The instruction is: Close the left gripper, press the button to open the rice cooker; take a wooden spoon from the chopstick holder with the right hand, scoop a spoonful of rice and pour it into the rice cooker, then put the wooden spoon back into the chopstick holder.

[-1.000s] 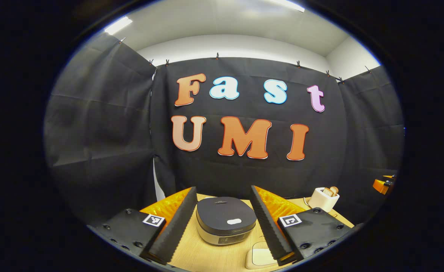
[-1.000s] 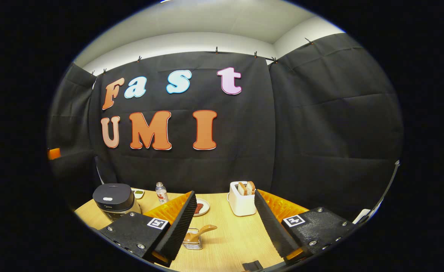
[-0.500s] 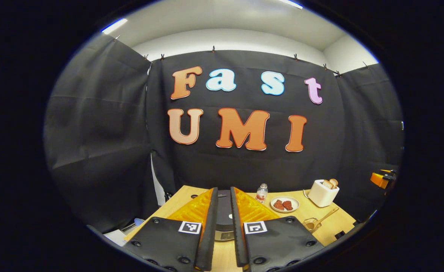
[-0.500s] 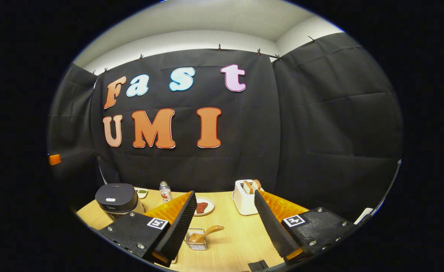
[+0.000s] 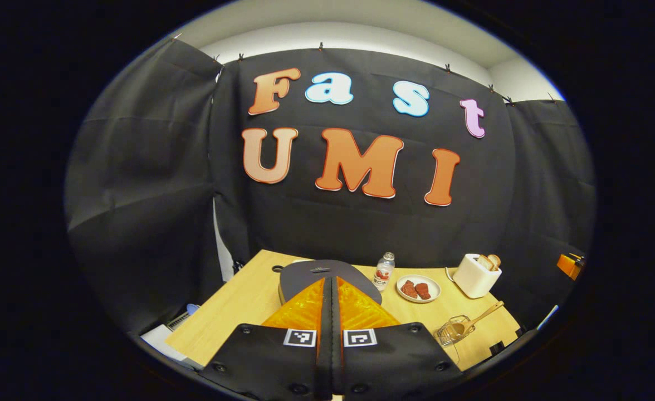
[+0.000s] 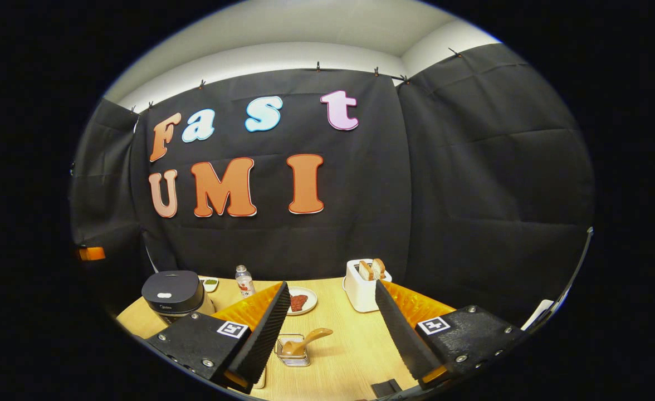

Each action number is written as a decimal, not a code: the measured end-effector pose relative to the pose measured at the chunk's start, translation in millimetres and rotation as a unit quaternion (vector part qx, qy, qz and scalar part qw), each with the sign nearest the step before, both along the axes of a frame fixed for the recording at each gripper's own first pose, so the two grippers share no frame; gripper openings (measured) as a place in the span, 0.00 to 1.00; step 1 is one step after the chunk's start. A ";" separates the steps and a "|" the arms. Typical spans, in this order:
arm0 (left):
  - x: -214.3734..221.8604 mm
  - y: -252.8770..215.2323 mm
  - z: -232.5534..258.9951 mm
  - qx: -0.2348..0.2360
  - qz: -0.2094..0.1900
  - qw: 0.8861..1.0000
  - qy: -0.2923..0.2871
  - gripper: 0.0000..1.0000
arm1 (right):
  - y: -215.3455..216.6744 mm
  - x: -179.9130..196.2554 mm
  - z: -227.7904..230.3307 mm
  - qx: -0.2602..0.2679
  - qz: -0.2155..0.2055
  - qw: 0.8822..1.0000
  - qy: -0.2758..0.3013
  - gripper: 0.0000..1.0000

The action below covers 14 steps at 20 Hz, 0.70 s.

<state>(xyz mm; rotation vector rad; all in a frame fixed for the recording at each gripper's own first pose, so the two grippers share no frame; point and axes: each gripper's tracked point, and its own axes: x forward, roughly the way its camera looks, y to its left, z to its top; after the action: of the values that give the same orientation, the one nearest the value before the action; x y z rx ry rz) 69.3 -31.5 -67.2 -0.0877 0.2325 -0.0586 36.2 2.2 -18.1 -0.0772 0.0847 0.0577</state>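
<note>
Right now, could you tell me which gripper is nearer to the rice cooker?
Left. The left gripper, shut, sits just in front of and over the rice cooker. The right gripper, open, is off to the cooker's right, facing the spoon.

Even overhead light, sharp focus, soft shadows, strong fisheye bending at edges, no glare

Left gripper closed above the rice cooker

A second ago the left gripper (image 5: 331, 289) had its jaws spread wide either side of the rice cooker (image 5: 311, 271); half a second ago they had narrowed to a slit, and now they meet, nothing between them. Its view has tipped downward, bringing more of the table (image 5: 233, 309) into sight. In the right gripper view the scene has barely shifted.
</note>
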 end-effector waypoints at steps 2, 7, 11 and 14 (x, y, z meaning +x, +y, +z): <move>19.8 -10.7 -18.7 0.008 -0.015 1.000 0.019 0.04 | -1.6 -1.2 -3.1 -0.001 -0.004 1.000 0.004 0.95; 61.8 -36.2 -66.4 0.037 -0.046 0.996 0.064 0.02 | -7.6 -4.5 -8.3 0.004 -0.016 1.000 0.013 0.95; 86.2 -53.5 -96.4 0.045 -0.072 0.993 0.087 0.01 | -20.7 -4.9 -7.0 -0.013 -0.037 0.999 0.009 0.95; 99.0 -53.1 -123.2 0.061 -0.071 0.988 0.121 0.04 | -30.0 -7.4 -10.7 -0.011 -0.047 0.999 0.017 0.95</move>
<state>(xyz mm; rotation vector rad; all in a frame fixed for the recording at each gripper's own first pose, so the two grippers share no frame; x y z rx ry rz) 168.3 -84.6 -190.4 0.0445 0.4838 -0.1763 28.9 -27.8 -28.8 -0.0945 0.1223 -0.0365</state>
